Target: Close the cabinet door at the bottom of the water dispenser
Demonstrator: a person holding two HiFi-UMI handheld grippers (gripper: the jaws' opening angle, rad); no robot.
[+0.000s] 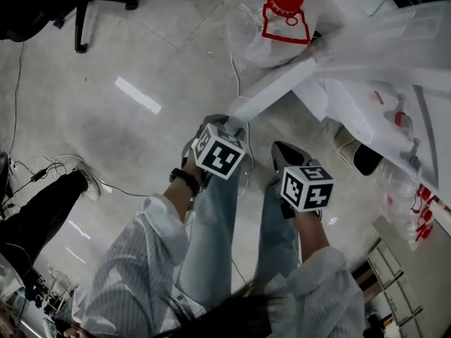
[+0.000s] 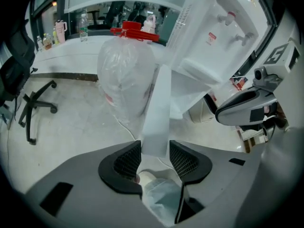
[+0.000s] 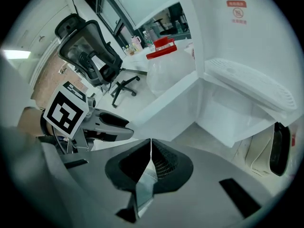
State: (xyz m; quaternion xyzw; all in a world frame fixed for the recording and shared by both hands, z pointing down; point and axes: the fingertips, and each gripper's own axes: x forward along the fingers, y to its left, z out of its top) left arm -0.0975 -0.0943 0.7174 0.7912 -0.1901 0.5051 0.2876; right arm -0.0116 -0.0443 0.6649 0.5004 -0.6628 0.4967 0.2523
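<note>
The white water dispenser (image 1: 380,83) stands at the right with its bottom cabinet door (image 1: 275,86) swung open toward me. My left gripper (image 1: 236,122) is at the door's free edge. In the left gripper view the door's edge (image 2: 159,113) runs between the jaws of the left gripper (image 2: 155,148), with both pads against it. My right gripper (image 1: 282,150) hangs shut beside the left one, a little short of the door. In the right gripper view the right gripper (image 3: 151,144) holds nothing, and the open cabinet (image 3: 232,113) lies ahead.
A large water bottle (image 1: 282,13) with a red cap, wrapped in clear plastic, stands on the floor behind the door. A black office chair (image 1: 77,5) is at the far left. Cables (image 1: 42,167) and another person's dark-trousered leg (image 1: 35,217) lie at the left.
</note>
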